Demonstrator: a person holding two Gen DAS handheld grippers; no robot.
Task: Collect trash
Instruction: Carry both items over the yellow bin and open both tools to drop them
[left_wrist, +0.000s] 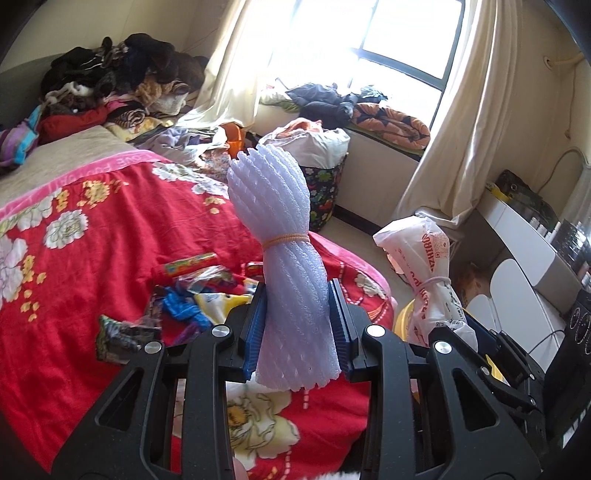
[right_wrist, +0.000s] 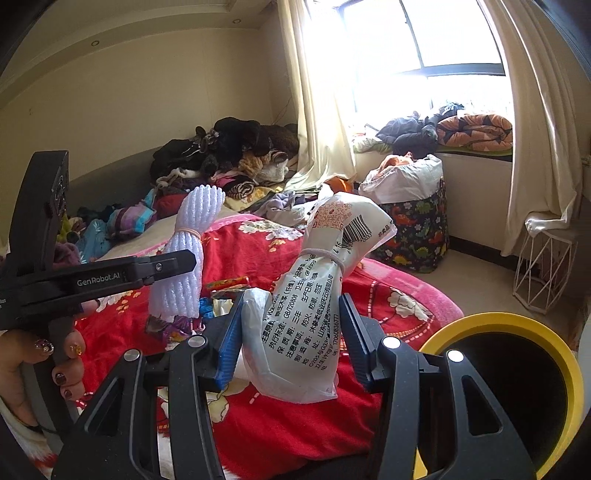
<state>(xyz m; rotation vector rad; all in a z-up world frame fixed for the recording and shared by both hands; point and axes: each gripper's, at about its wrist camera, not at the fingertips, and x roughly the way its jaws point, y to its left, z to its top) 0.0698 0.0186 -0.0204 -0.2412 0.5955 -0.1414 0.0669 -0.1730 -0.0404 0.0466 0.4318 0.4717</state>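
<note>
both loads look ready to bin: left gripper (left_wrist: 299, 325) pinching the foam net bundle (left_wrist: 284, 258), right gripper (right_wrist: 291, 339) clamping the tied plastic bag (right_wrist: 310, 306), next over the yellow-rimmed bin (right_wrist: 517, 369).

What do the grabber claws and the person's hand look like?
Each claw, left claw and right claw, is black plastic with blue ribbed pads and round silver bolts. White letters on the left one read GenRobot.AI. The hand gripping it has dark, glittery painted nails.

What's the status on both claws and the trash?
Left claw shut on foam bundle. Right claw shut on plastic bag. Yellow bin beside right claw. Wrappers on bed.
</note>
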